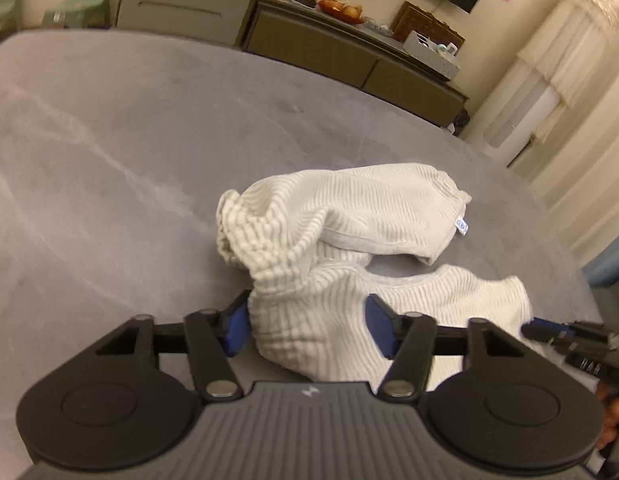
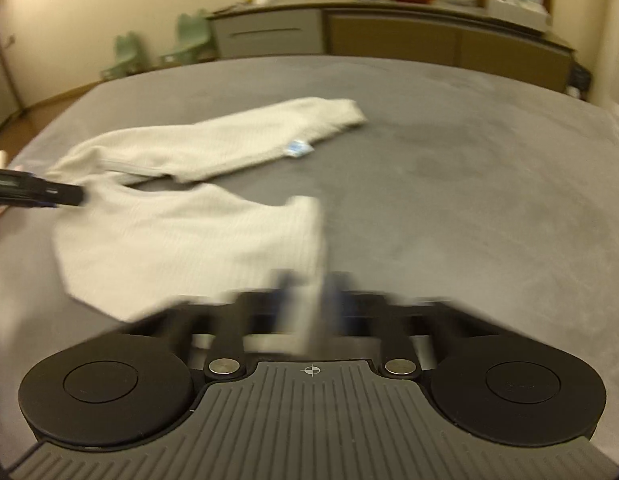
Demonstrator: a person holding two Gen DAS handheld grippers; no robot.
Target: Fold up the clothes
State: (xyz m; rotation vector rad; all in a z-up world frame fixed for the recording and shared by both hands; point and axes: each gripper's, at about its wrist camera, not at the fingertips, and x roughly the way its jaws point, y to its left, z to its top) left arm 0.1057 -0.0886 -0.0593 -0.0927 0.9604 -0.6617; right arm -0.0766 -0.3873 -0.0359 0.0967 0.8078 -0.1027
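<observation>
A white ribbed garment (image 1: 349, 248) lies crumpled on the grey bed (image 1: 109, 140), with a small blue tag on one side. My left gripper (image 1: 309, 322) is open, its blue pads either side of a bunched part of the fabric. In the right wrist view the same garment (image 2: 181, 220) spreads to the left. My right gripper (image 2: 309, 292) is shut on the garment's near corner, blurred by motion. The right gripper also shows at the right edge of the left wrist view (image 1: 549, 330), and the left gripper shows at the left edge of the right wrist view (image 2: 49, 196).
The grey bed surface (image 2: 469, 180) stretches far and right of the garment. A long low cabinet (image 1: 309, 40) with dishes and fruit stands behind the bed. Two green chairs (image 2: 161, 48) stand by the wall. A white curtain (image 1: 569, 60) hangs at the right.
</observation>
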